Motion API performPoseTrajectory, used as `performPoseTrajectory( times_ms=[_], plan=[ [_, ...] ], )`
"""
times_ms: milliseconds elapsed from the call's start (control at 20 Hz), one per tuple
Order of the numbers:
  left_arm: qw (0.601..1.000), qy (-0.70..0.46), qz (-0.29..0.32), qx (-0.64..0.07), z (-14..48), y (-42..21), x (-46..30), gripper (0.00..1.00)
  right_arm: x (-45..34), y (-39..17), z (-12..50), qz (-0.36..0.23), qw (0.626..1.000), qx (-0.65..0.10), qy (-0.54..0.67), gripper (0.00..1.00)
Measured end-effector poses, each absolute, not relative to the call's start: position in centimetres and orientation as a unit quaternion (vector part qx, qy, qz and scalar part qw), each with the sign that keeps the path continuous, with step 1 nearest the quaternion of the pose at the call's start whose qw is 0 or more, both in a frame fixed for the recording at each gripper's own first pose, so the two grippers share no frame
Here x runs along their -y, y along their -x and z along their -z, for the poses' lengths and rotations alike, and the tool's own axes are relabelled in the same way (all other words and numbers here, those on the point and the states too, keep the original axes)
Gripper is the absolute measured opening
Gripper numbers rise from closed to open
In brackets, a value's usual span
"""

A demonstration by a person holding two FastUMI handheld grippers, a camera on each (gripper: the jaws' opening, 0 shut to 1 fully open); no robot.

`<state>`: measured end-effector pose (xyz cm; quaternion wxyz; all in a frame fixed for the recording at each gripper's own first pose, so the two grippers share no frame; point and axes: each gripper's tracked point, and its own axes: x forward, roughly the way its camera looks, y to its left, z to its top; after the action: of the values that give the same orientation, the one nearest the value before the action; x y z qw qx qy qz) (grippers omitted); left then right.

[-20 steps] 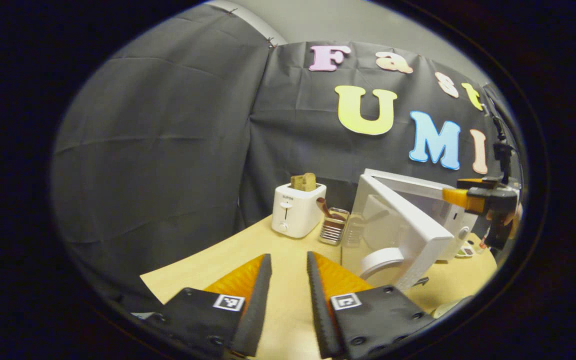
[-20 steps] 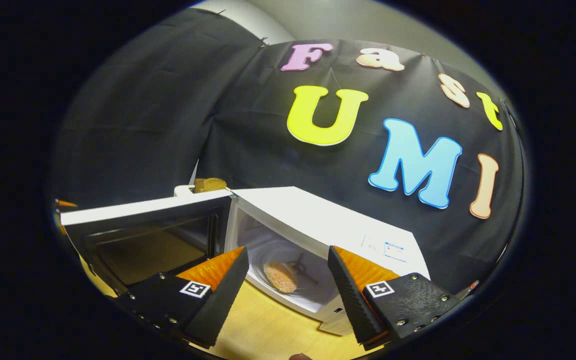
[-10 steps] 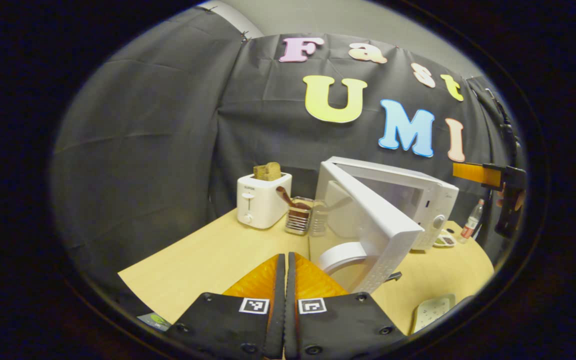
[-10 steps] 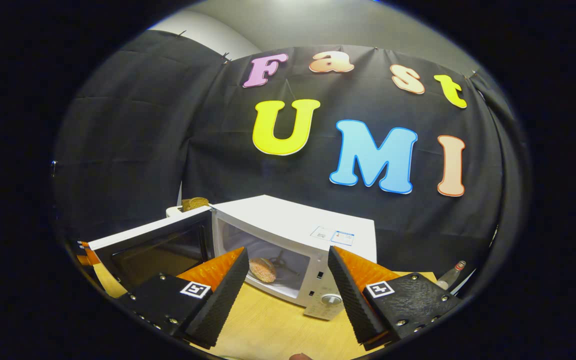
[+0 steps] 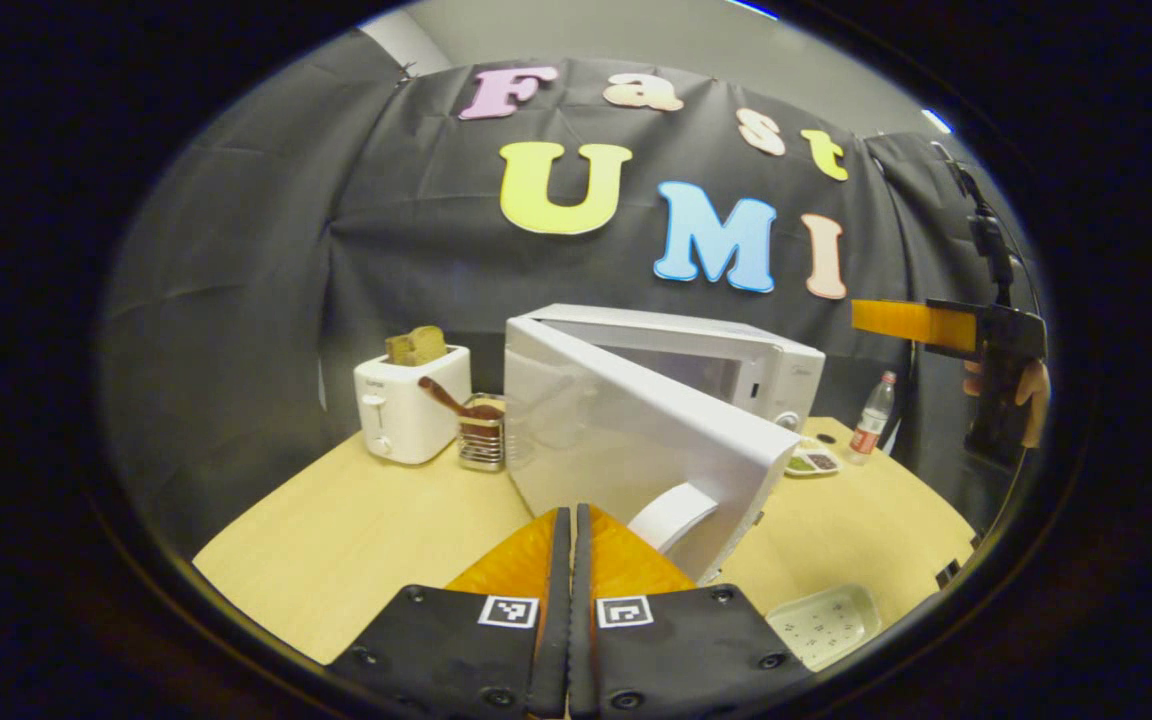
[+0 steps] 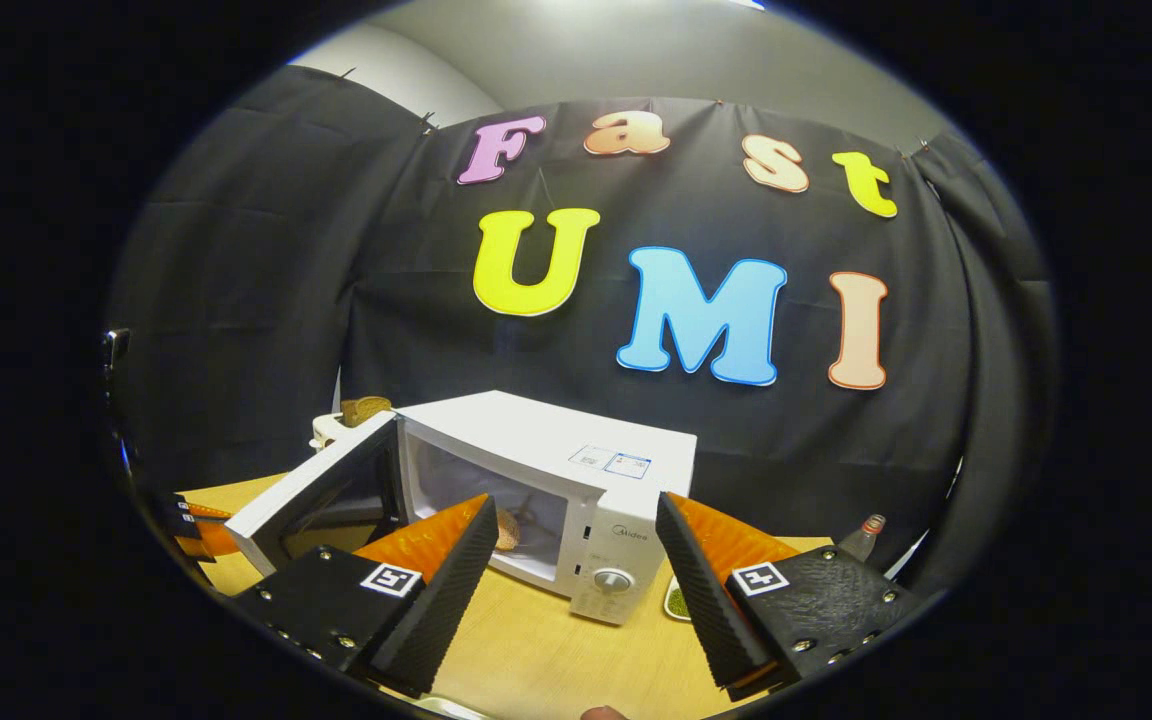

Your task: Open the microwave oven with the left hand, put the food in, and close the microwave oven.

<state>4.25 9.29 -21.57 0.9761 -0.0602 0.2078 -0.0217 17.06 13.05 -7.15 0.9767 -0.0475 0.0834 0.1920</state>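
Microwave oven on table, door swung partly open; food seen inside; left gripper pressed together near door; right gripper held apart, empty

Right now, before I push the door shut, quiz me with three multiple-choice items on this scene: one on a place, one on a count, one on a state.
1. Where does the toaster stand relative to the microwave in the left gripper view?
A. to its left
B. on top of it
C. to its right

2. How many bottles stand on the table?
A. none
B. one
C. three

3. What state is the microwave door in?
A. fully shut
B. taken off
C. partly open

Answers: 1 A, the toaster sits left of the microwave beside a small metal rack. 2 B, one bottle stands to the right of the microwave. 3 C, the door swings out at an angle, and the right gripper view shows the food inside the cavity.
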Motion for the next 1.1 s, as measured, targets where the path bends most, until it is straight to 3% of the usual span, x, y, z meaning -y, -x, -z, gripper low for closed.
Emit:
performPoseTrajectory(
  times_ms=[1100],
  plan=[
    [0.963,0.063,0.19,-0.181,21.0,-16.5,1.1,0.07,-5.4,-15.5,7.5,-0.074,0.989,-0.097,0.078,0.97]
  ],
)
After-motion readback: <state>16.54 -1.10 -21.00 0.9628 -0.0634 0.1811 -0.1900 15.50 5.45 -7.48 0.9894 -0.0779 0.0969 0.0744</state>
